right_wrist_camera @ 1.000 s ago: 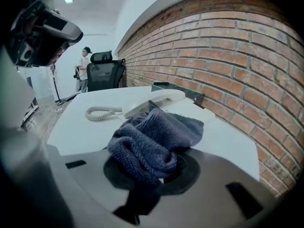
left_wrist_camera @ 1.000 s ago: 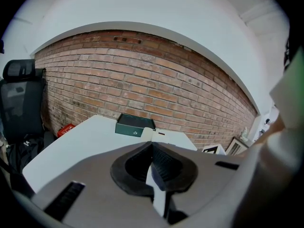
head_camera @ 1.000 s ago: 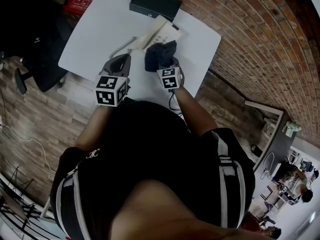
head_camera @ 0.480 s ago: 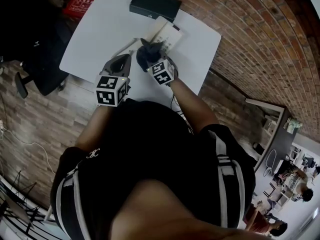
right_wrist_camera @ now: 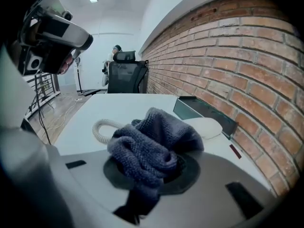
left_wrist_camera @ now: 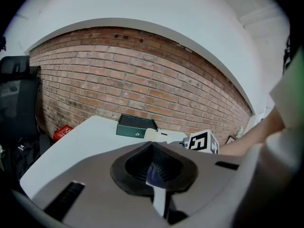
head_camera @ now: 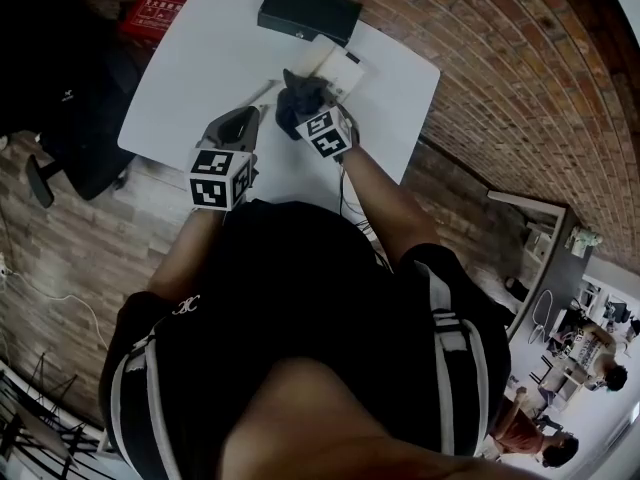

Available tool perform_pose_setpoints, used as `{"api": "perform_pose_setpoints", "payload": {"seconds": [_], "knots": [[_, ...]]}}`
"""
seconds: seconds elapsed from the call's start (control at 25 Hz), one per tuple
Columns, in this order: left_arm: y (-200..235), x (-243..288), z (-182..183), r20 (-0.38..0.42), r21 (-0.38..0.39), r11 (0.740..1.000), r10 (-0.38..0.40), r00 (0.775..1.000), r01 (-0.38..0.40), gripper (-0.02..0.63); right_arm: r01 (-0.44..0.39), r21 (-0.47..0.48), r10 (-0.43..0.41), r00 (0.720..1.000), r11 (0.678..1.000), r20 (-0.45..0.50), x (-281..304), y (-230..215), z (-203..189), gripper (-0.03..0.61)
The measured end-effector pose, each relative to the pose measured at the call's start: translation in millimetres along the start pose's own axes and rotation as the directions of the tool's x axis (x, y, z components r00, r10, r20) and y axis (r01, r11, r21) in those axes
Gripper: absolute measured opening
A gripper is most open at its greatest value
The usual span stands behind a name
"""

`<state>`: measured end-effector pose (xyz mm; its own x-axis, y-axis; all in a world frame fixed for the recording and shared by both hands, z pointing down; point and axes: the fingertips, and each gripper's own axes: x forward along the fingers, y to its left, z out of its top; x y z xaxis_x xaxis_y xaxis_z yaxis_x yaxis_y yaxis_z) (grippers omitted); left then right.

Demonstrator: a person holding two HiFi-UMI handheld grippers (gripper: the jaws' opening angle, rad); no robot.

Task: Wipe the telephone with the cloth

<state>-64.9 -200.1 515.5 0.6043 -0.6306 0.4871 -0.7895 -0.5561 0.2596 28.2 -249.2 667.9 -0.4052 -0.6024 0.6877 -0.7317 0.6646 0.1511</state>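
Observation:
A cream telephone [head_camera: 338,68] lies on the white table [head_camera: 200,58], its coiled cord [right_wrist_camera: 101,127] trailing to the left and its handset [right_wrist_camera: 205,126] ahead of the right gripper. My right gripper [head_camera: 310,113] is shut on a bunched dark blue-grey cloth [head_camera: 298,101], held over the near end of the telephone. The cloth [right_wrist_camera: 153,145] fills the right gripper view and hides the jaw tips. To the left of the phone, my left gripper [head_camera: 242,120] hovers over the table, shut and holding nothing [left_wrist_camera: 153,169]. Contact between cloth and phone is hidden.
A dark flat box [head_camera: 308,10] sits at the table's far edge, just behind the telephone. A brick wall [head_camera: 500,88] runs along the right. A black office chair [head_camera: 60,78] stands left of the table, and a red item [head_camera: 152,13] lies on the floor beyond it.
My right gripper has carried the cloth leftward and farther over the telephone, covering its near end. The left gripper has stayed almost still.

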Motion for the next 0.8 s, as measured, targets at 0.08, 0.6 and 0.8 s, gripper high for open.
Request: {"api": "perform_pose_setpoints", "payload": {"seconds": [0.08,0.6,0.8], "knots": [[-1,2,3,0.003,0.005,1.000,-0.014,1.000,0.014,-0.008,0.006,0.002,-0.006,1.000,1.000,0.003,-1,-3,3,0.056],[15,1,8,-0.006,0.036,0.999,-0.039,0.999,0.039,-0.006,0.198,0.191,-0.205,0.979,0.961,0.019,1,-85,35,0.055],[20,0,10,0.000,0.043,0.998,-0.045,0.999,0.045,-0.008,0.346,0.395,-0.342,0.936,0.851,-0.082,-3,-139,17,0.055]]}}
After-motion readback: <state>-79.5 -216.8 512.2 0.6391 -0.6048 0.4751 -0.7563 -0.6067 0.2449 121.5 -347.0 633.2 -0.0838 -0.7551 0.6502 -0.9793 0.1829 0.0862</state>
